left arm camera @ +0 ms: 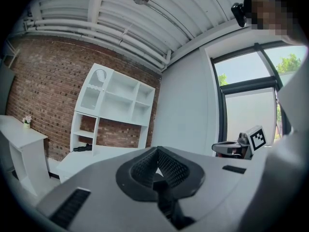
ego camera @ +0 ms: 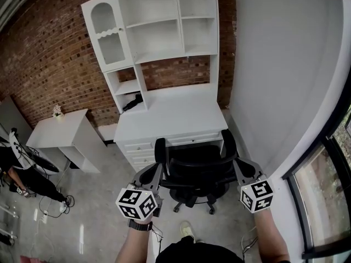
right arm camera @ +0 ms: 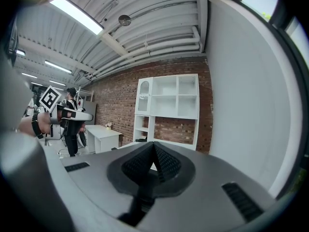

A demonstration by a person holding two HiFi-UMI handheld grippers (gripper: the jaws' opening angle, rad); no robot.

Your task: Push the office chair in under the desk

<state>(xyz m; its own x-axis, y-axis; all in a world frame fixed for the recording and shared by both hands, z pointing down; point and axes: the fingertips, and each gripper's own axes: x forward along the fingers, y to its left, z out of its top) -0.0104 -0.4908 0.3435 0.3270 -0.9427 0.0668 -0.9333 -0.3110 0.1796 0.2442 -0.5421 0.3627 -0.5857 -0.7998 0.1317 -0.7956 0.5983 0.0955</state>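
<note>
1. A person stands at the far left edge, on the grey floor.
2. Next comes a small bench against the brick wall, with a little plant at its back corner.
3. The left claw sits at the left side of the chair's backrest. Its jaws are pressed together with nothing between them (whether it touches the chair I cannot tell).
4. The black office chair stands in front of the white bench, facing it. Its armrests reach the drawer front, while the seat and backrest are out on the floor, not tucked under.
5. A white shelf unit rises from the back of that bench.
6. The right claw is at the right side of the backrest, likewise closed and empty.
7. Right of it run a plain white wall and then a dark-framed window.
</note>
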